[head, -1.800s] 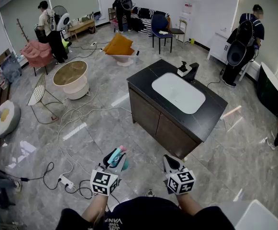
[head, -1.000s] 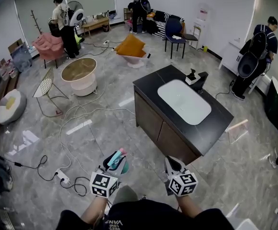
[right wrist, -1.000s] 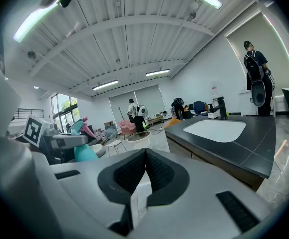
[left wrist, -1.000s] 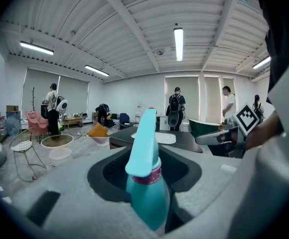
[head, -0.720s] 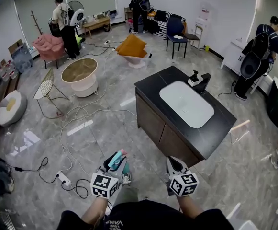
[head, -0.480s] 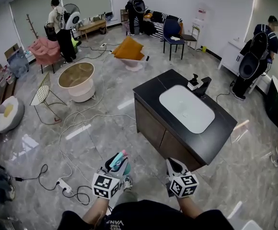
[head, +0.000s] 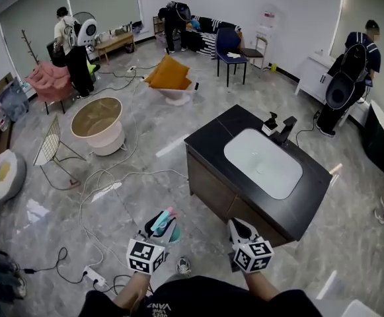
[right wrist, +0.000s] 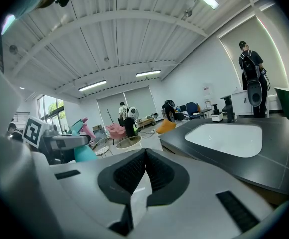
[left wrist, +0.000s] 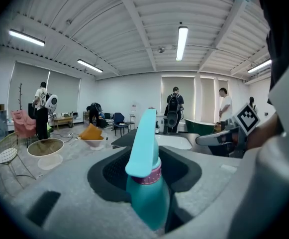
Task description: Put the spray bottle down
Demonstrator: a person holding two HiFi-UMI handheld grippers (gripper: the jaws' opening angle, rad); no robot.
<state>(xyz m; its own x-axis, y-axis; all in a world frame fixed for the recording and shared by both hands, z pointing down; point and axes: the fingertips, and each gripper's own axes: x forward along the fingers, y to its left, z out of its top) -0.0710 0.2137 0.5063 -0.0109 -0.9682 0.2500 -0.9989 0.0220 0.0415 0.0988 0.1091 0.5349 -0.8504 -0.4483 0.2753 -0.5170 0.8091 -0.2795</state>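
Head view, lower centre: the left tool [head: 159, 224] pinches the teal spray bottle [head: 162, 219] by its body, nozzle up, seemingly so it can be set down standing on the black worktop [head: 210, 135] ahead, while the right tool [head: 239, 228] beside it is pressed together, empty.

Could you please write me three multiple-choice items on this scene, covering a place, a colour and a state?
1. The white basin is set in: A) a black counter B) a red cart C) a glass desk.
2. The bottle body is: A) yellow B) teal C) black.
3. The right claw is: A) wide open B) shut on the bottle C) shut and empty.
Answers: 1 A, black top surrounds the basin; 2 B, the left gripper view shows teal plastic; 3 C, its jaws meet with nothing between.
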